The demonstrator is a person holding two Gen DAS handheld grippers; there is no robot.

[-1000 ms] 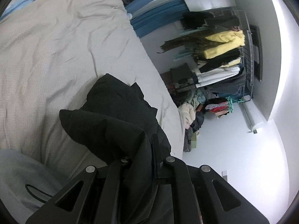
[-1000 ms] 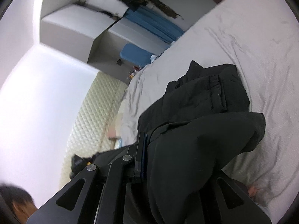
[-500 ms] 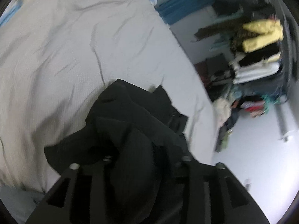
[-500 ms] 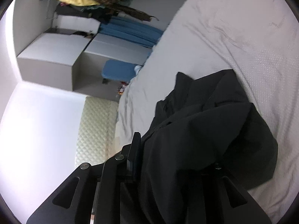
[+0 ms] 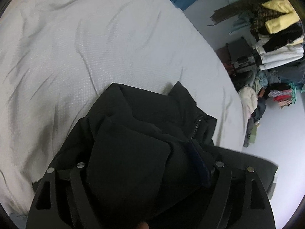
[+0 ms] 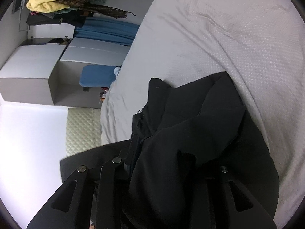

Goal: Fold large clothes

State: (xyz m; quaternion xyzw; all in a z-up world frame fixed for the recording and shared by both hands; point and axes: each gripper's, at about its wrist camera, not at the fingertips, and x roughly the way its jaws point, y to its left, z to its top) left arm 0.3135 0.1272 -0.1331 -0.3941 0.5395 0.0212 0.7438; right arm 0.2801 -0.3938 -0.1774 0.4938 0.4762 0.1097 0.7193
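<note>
Two grippers meet over one black garment [image 5: 144, 133], which lies bunched on the grey bedspread [image 5: 76, 47], near the bed edge that faces the clothes rack [image 5: 276, 28]. Judged from its deep creases and the zipper [image 5: 195, 127], it is soft, limp and fairly thick: it should sag when lifted, so holds at a hem or corner seem best. Left gripper [image 5: 148, 164]: jaws have just been opening and stand wide apart, cloth heaped between them and draped over one finger, not pinched. Right gripper [image 6: 167, 164]: jaws have just been opening slightly; fabric covers the gap, so whether it clamps cannot be told.
</note>
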